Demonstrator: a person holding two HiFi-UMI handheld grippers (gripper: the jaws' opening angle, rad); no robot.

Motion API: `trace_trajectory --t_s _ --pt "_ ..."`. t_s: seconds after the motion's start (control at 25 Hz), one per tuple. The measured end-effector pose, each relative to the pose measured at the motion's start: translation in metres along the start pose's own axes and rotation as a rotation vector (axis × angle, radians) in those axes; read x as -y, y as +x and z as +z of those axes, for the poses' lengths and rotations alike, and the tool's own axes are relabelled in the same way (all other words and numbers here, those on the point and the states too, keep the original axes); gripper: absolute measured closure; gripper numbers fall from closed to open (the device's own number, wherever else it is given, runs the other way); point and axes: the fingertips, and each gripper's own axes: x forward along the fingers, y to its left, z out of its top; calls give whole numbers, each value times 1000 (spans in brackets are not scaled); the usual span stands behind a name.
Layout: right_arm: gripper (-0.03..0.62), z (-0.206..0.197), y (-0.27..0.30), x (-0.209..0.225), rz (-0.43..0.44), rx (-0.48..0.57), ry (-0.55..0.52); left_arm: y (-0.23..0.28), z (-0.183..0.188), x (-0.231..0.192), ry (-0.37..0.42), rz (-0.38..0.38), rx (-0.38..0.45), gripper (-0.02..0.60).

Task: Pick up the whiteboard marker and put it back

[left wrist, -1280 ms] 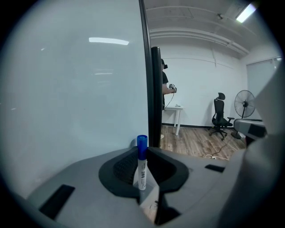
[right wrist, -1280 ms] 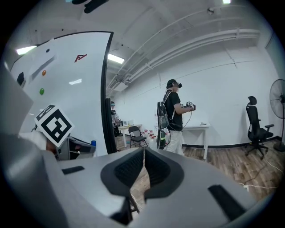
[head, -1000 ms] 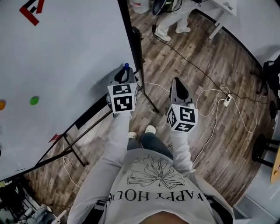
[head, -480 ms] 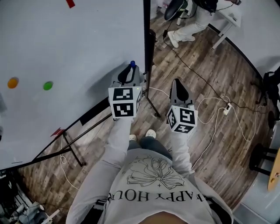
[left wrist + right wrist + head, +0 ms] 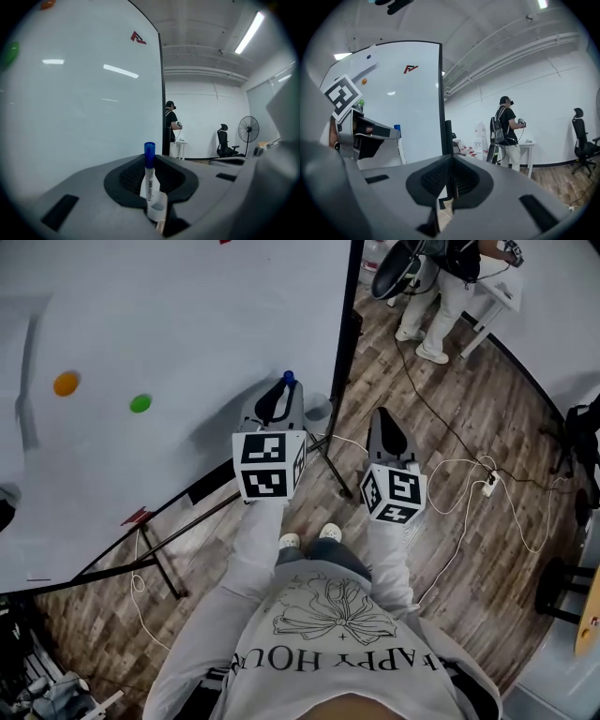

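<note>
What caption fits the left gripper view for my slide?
Left hand-held gripper shut on a blue-capped whiteboard marker, whiteboard alongside.

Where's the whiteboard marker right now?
The whiteboard marker is clamped in the left gripper, blue cap outward, left of centre in the head view, just in front of the whiteboard near its right edge.

The marker (image 5: pixel 148 180) is white with a blue cap. The white whiteboard (image 5: pixel 169 324) carries an orange dot (image 5: pixel 66 383) and a green dot (image 5: pixel 141 404). The left tongs (image 5: pixel 150 164) and right tongs (image 5: pixel 451 171) are grey with black pads. Their cubes (image 5: pixel 269 465) show black-and-white squares. The floor (image 5: pixel 450 427) is brown wood grain.
</note>
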Motion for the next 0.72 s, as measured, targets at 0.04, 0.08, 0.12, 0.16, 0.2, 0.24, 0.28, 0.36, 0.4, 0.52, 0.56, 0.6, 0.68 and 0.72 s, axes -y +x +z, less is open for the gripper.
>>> trace_trajectory --t_s 0.04,0.08,0.12,0.16,0.2,0.24,0.28,0.36,0.4,0.52,0.56,0.6,0.68,0.72 --pt "589 1 0 -5 4 1 -2 -4 0 -3 -2 2 1 522" --pt "589 1 1 -9 8 1 -4 -8 0 -6 -4 5 2 522" --pt "589 1 1 -14 12 0 -6 -12 0 -9 -5 7 2 522" --pt "589 1 2 -19 16 -1 -8 -16 -1 -13 -6 10 2 522" --pt "589 1 3 -23 20 -1 -10 -19 -1 -17 -7 13 3 522" --pt "589 1 4 -28 25 -1 -12 -21 -2 -21 -9 16 4 522" --pt "589 1 5 -32 29 -1 -13 -23 -3 -24 -11 18 4 522" --pt "589 1 7 -37 37 -2 -15 -25 -5 -28 -13 20 0 522" --pt "589 1 7 -39 40 -4 -18 -26 -7 -30 -11 20 -4 522" --pt "589 -2 9 -46 48 -13 -21 -29 -17 -37 16 36 -42 522" --pt "589 -4 9 -48 49 -19 -20 -30 -24 -39 36 48 -66 522" --pt "589 -6 10 -48 50 -25 -18 -29 -32 -41 60 61 -94 522" --pt "589 -11 10 -50 53 -35 -16 -28 -52 -44 118 88 -153 522" --pt "589 -13 11 -52 55 -39 -16 -28 -63 -45 147 98 -180 522"
